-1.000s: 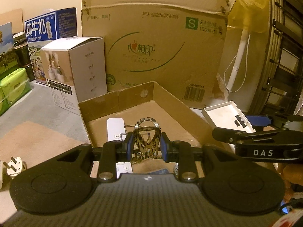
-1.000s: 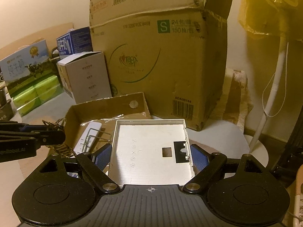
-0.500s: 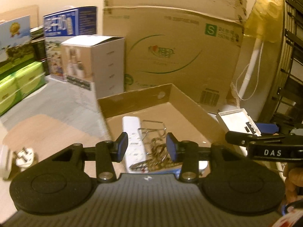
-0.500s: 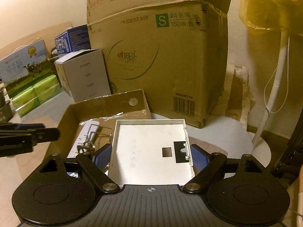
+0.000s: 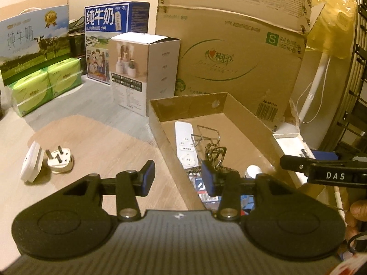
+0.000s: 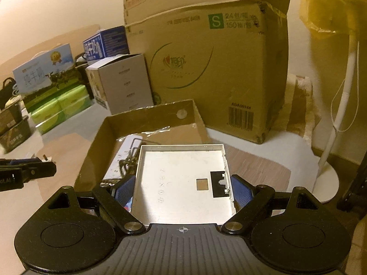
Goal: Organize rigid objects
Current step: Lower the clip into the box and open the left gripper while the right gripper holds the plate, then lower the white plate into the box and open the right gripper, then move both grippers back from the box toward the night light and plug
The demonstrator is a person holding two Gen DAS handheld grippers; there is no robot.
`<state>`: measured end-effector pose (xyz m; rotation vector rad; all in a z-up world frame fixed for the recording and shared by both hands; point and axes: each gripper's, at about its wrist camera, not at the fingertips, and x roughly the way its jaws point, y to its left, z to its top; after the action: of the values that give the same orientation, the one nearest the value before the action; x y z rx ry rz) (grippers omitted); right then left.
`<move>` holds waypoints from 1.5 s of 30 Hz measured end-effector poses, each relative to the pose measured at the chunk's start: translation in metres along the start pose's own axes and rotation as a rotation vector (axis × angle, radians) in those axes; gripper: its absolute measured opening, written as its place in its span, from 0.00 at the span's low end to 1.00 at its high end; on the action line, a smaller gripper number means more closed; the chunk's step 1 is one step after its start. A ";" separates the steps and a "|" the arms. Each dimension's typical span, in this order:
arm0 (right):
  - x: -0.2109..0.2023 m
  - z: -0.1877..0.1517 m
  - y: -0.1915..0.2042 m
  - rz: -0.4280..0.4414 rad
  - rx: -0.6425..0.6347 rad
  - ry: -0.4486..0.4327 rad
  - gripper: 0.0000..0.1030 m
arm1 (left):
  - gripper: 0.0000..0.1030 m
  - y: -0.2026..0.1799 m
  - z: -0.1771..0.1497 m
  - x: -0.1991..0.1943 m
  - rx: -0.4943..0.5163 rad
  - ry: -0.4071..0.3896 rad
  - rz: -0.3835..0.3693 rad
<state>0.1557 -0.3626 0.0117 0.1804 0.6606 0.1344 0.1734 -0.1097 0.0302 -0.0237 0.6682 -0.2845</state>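
Left hand-held gripper (image 5: 175, 178) has its two blue pads apart with nothing between them. It hangs over the near left wall of the cardboard tray (image 5: 165, 142). The right hand-held gripper (image 6: 182, 191) has its pads pressed on both sides of a flat white plate (image 6: 181, 178) and holds it up over the tray's near right corner.

Far to the left of the tray sit green tissue packs (image 5: 45, 84), with a milk carton (image 5: 34, 43) just behind them. Closer to the tray, on the wooden tabletop (image 5: 96, 142), lie a white adapter (image 5: 31, 163) and a white plug (image 5: 60, 160) with its three pins sticking up. The two are touching or nearly so. Behind the tray's left corner stands a small white box (image 5: 146, 73), and a blue milk box (image 5: 110, 36) stands behind that.

Inside the tray lies a long white remote (image 5: 185, 146) by the left wall. Just right of it is a bent metal wire thing (image 5: 207, 135), and a patterned clip (image 5: 215, 154) lies nearer the front. A small white round thing (image 5: 252, 169) sits toward the tray's right side.

Behind the tray stands a big cardboard box (image 5: 234, 52). To the right of the tray is a white fan pole (image 5: 314, 91) with yellow plastic (image 5: 330, 23) over its top.
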 end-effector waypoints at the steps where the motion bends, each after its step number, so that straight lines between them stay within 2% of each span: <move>1: 0.000 0.000 -0.001 0.018 0.016 0.007 0.84 | 0.39 0.001 -0.001 -0.002 -0.002 0.001 0.001; 2: 0.000 0.000 -0.001 0.037 0.028 0.013 0.84 | 0.41 0.002 -0.003 -0.004 -0.002 0.003 0.003; 4: -0.004 -0.001 0.002 0.039 0.013 0.008 0.85 | 0.55 0.005 -0.006 -0.009 -0.008 -0.001 0.012; 6: -0.013 -0.003 0.005 0.030 -0.006 -0.007 0.86 | 0.60 0.009 -0.009 -0.015 -0.012 -0.002 0.023; 20: -0.058 -0.042 0.045 0.046 -0.017 0.019 0.86 | 0.60 0.025 -0.038 -0.069 -0.029 0.000 0.074; 33: -0.069 -0.048 0.089 0.098 -0.073 0.009 0.86 | 0.60 0.067 -0.055 -0.110 -0.087 -0.016 0.163; 45: -0.065 -0.045 0.133 0.153 -0.143 0.006 0.86 | 0.60 0.107 -0.062 -0.128 -0.137 -0.020 0.227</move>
<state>0.0685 -0.2385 0.0433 0.0925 0.6406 0.3289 0.0666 0.0318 0.0478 -0.0808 0.6634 -0.0195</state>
